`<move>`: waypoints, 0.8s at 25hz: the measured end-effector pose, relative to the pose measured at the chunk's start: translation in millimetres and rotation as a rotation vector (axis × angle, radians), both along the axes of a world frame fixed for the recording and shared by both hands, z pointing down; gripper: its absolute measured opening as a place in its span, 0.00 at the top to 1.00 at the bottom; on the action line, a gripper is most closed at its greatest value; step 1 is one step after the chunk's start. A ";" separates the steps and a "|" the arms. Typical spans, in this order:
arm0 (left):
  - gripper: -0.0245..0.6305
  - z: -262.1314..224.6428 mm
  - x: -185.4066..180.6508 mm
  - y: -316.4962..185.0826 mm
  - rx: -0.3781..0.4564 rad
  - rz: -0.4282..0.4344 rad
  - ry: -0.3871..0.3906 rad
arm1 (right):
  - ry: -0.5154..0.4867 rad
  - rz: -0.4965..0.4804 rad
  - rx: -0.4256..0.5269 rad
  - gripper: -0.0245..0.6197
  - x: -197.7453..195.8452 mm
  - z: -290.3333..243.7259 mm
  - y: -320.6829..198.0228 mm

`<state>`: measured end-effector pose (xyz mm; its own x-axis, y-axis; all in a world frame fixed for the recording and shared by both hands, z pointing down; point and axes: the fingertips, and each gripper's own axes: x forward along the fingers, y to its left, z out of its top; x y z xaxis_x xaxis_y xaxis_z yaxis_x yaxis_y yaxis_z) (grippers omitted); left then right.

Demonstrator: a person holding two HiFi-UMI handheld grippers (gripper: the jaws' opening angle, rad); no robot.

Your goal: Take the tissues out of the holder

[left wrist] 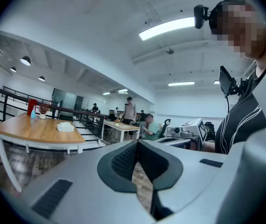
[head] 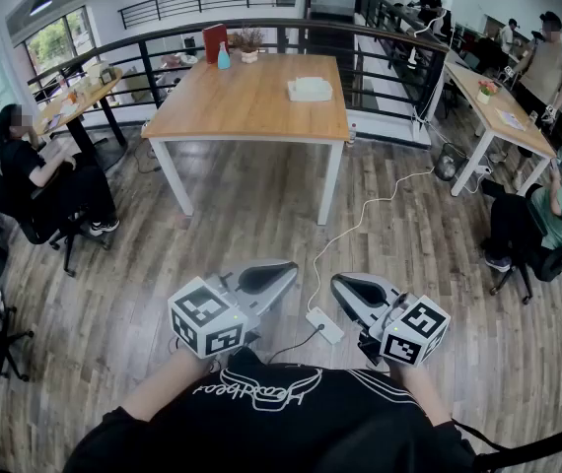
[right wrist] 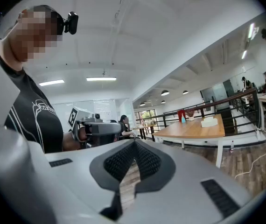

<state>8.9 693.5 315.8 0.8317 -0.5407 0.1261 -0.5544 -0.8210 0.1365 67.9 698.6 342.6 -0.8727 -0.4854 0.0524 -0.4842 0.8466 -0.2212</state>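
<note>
At the bottom of the head view, the person is holding the left gripper (head: pixel 283 270) and the right gripper (head: pixel 342 286) close in front of the chest, roughly level and angling toward each other. This looks like a resting carry, not a reach. In each gripper's own view the jaws are pressing together at the tip, pinching nothing, with only floorboards showing through the slit below. Just beyond them a white power strip (head: pixel 324 324) is lying on the wooden floor, its cable (head: pixel 380 205) trailing toward the upper right. The tissue holder (head: pixel 310 89), a pale box, is sitting well apart from both grippers at the upper centre, on the right part of the wooden table (head: pixel 242 106), so walking up to it likely has to come first.
</note>
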 end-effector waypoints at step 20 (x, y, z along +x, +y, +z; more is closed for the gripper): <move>0.94 11.0 3.1 0.6 -0.054 -0.009 0.030 | -0.049 0.003 -0.057 0.93 6.5 10.4 3.4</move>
